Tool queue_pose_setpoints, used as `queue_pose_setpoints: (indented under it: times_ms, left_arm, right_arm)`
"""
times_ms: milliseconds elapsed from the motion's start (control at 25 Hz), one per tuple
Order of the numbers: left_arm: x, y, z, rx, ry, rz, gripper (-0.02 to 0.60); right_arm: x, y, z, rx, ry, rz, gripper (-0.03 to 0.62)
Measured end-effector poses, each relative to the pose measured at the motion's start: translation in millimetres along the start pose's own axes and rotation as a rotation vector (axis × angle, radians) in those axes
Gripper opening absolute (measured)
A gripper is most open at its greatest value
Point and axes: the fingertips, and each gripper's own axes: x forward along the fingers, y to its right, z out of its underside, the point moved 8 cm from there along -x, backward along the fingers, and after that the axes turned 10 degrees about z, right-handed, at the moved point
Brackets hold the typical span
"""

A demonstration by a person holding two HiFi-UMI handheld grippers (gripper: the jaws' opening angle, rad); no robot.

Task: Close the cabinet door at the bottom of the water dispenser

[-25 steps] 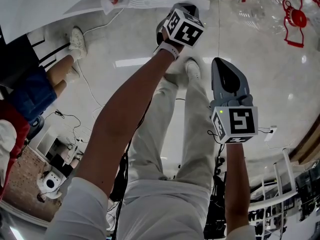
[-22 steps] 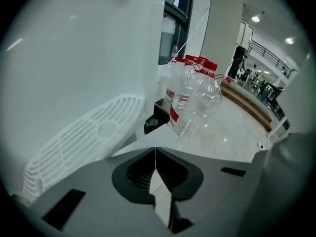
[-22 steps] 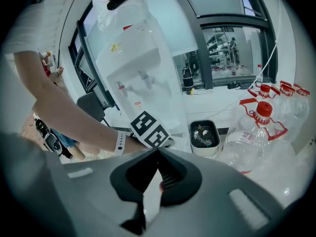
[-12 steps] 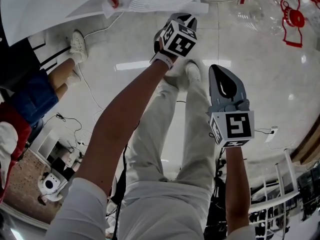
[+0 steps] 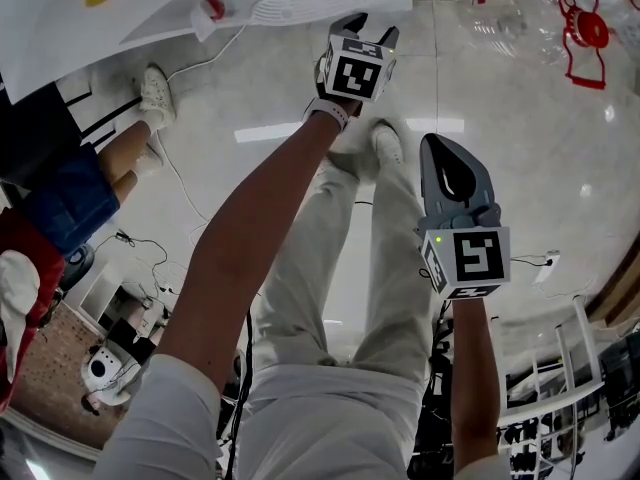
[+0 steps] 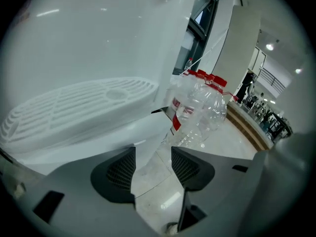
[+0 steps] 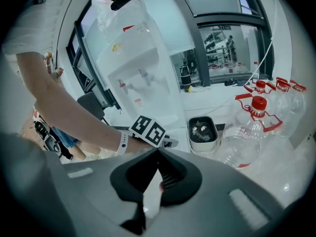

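The left claw (image 6: 153,152), jaws just opened and gripping nothing, points at the cabinet door (image 6: 131,135) under the water dispenser's (image 7: 140,78) drip tray (image 6: 79,107). The right claw (image 7: 158,152) is closed and empty. The operator should push the door edge squarely until flush; latching cannot be confirmed.

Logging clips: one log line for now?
left gripper: jaws just opening, nothing between | right gripper: shut, empty | water dispenser: left gripper near its base

Grey left tool (image 5: 376,26), grey right tool (image 5: 433,141), black-and-white marker cubes (image 5: 357,68), white wristband (image 5: 330,111), pale trousers (image 5: 340,298)
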Motion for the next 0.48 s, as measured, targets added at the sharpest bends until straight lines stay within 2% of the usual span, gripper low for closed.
queue_pose_setpoints:
  times_ms: [120, 480]
  left_arm:
    - [4.3, -4.3, -4.0, -0.019, 0.054, 0.018, 0.258]
    - [10.6, -8.0, -15.3, 0.021, 0.113, 0.024, 0.320]
  right_arm:
    - [-1.3, 3.1, 0.0, 0.001, -0.001, 0.003, 0.009]
    - [-2.6, 9.4, 1.9, 0.000, -0.003, 0.003, 0.009]
